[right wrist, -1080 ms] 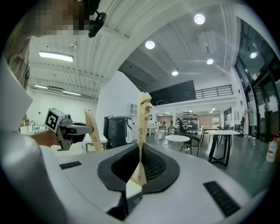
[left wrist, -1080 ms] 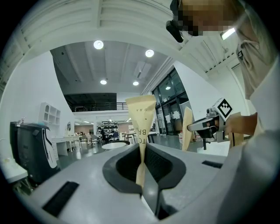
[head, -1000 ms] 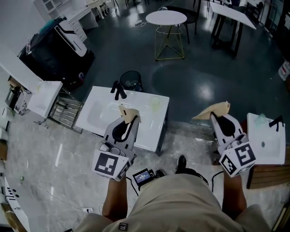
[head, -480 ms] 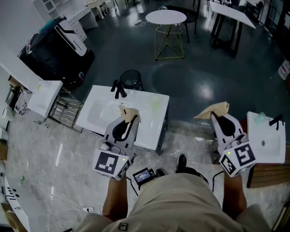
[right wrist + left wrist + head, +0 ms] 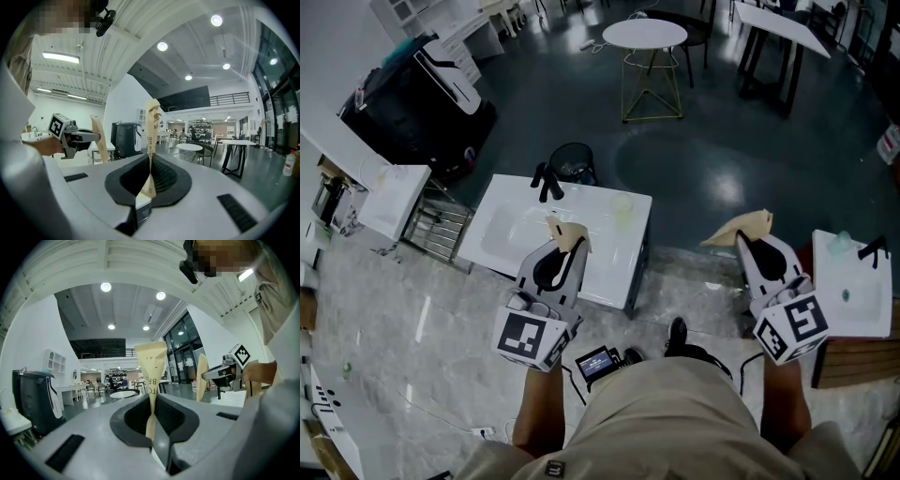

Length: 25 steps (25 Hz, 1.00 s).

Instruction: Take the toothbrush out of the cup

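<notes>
Though the left gripper (image 5: 567, 232) and right gripper (image 5: 750, 227) are both closed on nothing, held level near the person, what looks like the cup (image 5: 622, 208) stands on the washbasin (image 5: 609, 272), any toothbrush too small to make out, so in or out cannot be said.

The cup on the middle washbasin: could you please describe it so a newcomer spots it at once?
A white washbasin fills the centre of the head view, a black faucet at its far edge. The cup stands near its far right corner: small, pale green and translucent, unlike the faucet.
</notes>
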Each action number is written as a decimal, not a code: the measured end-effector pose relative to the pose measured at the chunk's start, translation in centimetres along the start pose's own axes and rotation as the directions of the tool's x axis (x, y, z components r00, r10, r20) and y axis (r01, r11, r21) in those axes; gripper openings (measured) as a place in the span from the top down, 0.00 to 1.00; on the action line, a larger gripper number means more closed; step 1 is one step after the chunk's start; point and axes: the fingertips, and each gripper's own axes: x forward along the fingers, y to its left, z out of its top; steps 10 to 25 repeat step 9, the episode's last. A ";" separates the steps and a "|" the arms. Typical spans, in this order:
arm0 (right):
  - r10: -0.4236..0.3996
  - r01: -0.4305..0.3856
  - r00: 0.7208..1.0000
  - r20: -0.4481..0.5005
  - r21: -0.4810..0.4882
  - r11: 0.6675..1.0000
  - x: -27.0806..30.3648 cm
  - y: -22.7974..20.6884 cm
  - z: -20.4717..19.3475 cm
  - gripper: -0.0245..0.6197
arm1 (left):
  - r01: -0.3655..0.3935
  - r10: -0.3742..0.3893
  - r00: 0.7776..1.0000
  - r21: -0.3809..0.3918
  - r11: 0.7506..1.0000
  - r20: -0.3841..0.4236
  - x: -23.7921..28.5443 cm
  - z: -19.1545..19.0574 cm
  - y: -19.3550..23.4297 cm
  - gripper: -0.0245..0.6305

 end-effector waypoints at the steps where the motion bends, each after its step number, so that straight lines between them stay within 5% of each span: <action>1: -0.001 0.001 1.000 0.001 0.000 1.000 0.0 0.0 0.0 0.95 | -0.001 0.001 1.000 -0.002 1.000 0.000 0.0 0.0 0.0 0.92; 25: -0.002 0.002 1.000 -0.004 0.001 1.000 -0.1 0.1 0.2 0.95 | 0.004 -0.004 1.000 -0.004 1.000 -0.005 0.1 -0.1 0.1 0.91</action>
